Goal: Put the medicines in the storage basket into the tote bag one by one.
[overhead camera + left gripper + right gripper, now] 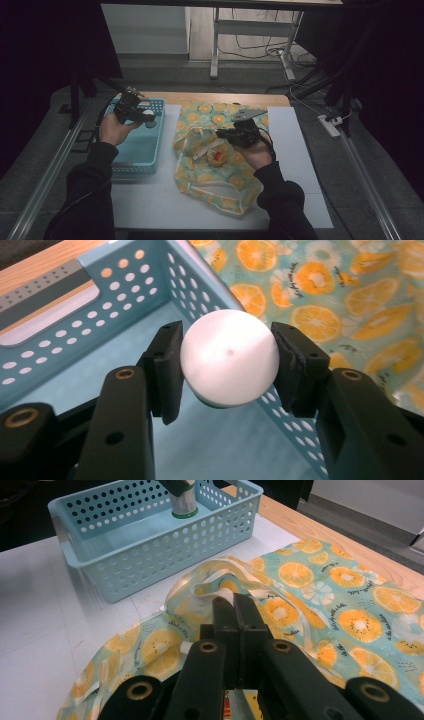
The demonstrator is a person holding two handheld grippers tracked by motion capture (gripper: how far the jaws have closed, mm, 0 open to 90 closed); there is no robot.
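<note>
My left gripper (226, 347) is shut on a white round-topped object (227, 357) with a green rim. It holds this object above the far end of a light blue perforated basket (75, 335). In the high view the left gripper (136, 113) hangs over the basket (135, 167), and the white object (149, 116) shows at its tip. My right gripper (234, 601) has its jaws together on the raised hem of an orange-slice patterned cloth bag (345, 615). In the high view the right gripper (223, 134) holds the bag (220, 185) open, and a small red and yellow item (216, 159) lies inside.
The basket and bag sit on a white mat (160, 205) over a wooden tabletop (215, 97). In the right gripper view the basket (130, 555) stands to the far left, with the held object (183, 501) above it. Black frame rails (45, 165) flank the table.
</note>
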